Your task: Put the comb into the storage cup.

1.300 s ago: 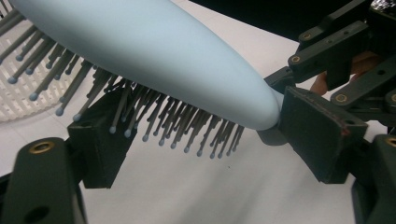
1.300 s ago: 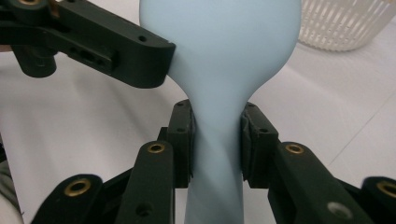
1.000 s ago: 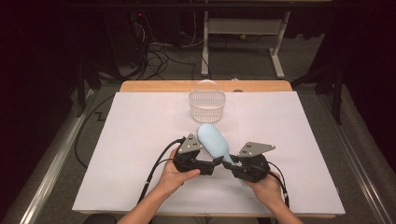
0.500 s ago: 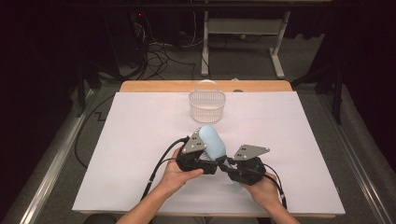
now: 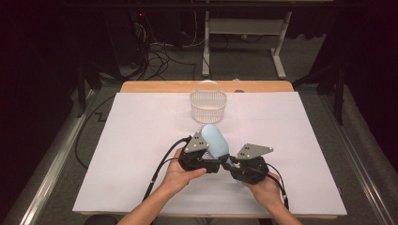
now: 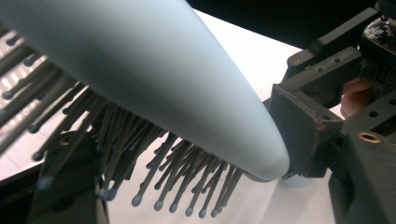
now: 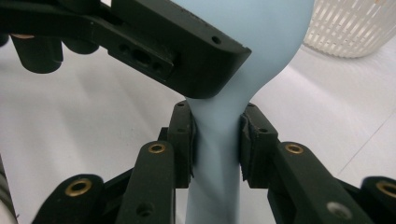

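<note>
A light blue hairbrush [image 5: 215, 139] with dark bristles [image 6: 187, 186] is held up over the white table. My right gripper [image 7: 217, 144] is shut on its thin handle [image 7: 215, 186], one pad on each side. My left gripper [image 5: 215, 157] reaches in from the left, and its jaws straddle the brush head [image 6: 154, 79]. One of its fingers [image 7: 187, 51] lies close along the smooth back and the other stands on the bristle side. These jaws have just been closing with the head between them, and I see no firm press on it. The right gripper's fingers [image 6: 303, 135] show at the handle's neck.
A white slatted basket [image 5: 208, 107] with a thin handle stands behind the brush near the table's far edge. White paper [image 5: 141, 140] covers the table. Cables trail from both grippers toward the person. Beyond the table are desk legs and wires on the floor.
The left gripper has edged a little closer around the brush head. The brush and the right gripper have stayed where they were.
</note>
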The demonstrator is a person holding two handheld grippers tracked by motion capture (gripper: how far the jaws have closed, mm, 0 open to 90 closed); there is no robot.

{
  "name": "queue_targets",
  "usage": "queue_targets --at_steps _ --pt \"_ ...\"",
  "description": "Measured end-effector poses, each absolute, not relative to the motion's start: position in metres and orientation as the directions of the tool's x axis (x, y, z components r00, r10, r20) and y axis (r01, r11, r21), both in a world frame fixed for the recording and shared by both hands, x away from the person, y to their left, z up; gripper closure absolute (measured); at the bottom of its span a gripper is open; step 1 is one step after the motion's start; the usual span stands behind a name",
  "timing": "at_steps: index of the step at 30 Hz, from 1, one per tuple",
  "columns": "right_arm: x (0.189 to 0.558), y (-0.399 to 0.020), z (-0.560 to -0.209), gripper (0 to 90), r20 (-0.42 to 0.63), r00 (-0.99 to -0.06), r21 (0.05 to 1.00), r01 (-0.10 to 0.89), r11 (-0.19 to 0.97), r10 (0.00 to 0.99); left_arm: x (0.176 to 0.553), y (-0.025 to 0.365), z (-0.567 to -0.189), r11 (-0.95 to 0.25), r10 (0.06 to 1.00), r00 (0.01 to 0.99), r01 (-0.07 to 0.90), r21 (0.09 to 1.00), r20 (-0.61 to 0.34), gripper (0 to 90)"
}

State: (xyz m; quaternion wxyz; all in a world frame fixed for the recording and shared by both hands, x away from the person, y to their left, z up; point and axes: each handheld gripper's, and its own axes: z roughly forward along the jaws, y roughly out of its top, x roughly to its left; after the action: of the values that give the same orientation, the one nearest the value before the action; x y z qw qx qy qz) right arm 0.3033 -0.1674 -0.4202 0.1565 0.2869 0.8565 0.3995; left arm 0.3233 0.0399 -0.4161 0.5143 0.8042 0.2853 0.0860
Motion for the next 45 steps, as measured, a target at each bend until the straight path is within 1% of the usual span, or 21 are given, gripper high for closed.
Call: queue_targets --at_steps 3,7,11,15,26,32,39,45 --pt "0.303 -0.167 -0.421 70.1 -0.042 -0.786 0.773 0.366 0.519 0.617 0.323 0.04 -0.415 -0.308 0.557 0.815 0.382 0.871 -0.16 31.7" --pt "0.304 -0.167 -0.421 70.1 -0.043 -0.787 0.774 0.364 0.518 0.616 0.325 0.041 -0.415 -0.305 0.544 0.819 0.394 0.867 -0.181 33.2" --pt "0.303 -0.167 -0.42 70.1 -0.042 -0.787 0.775 0.363 0.517 0.615 0.327 0.043 -0.413 -0.296 0.537 0.809 0.447 0.844 -0.24 35.4" --pt "0.303 -0.168 -0.42 70.1 -0.045 -0.786 0.778 0.36 0.514 0.617 0.327 0.043 -0.41 -0.307 0.528 0.816 0.441 0.843 -0.234 37.5" --pt "0.303 -0.168 -0.421 69.8 -0.044 -0.787 0.785 0.354 0.509 0.615 0.331 0.046 -0.401 -0.304 0.495 0.821 0.471 0.828 -0.285 44.7" --pt "0.303 -0.17 -0.42 69.6 -0.018 -0.792 0.791 0.362 0.493 0.611 0.333 0.046 -0.396 -0.307 0.478 0.821 0.489 0.817 -0.312 46.8" --pt "0.303 -0.171 -0.419 69.2 -0.011 -0.797 0.8 0.354 0.483 0.604 0.333 0.046 -0.39 -0.31 0.467 0.829 0.479 0.821 -0.307 48.2" --pt "0.302 -0.169 -0.42 68.4 -0.007 -0.809 0.799 0.348 0.49 0.587 0.335 0.048 -0.389 -0.312 0.456 0.825 0.498 0.809 -0.332 48.8"
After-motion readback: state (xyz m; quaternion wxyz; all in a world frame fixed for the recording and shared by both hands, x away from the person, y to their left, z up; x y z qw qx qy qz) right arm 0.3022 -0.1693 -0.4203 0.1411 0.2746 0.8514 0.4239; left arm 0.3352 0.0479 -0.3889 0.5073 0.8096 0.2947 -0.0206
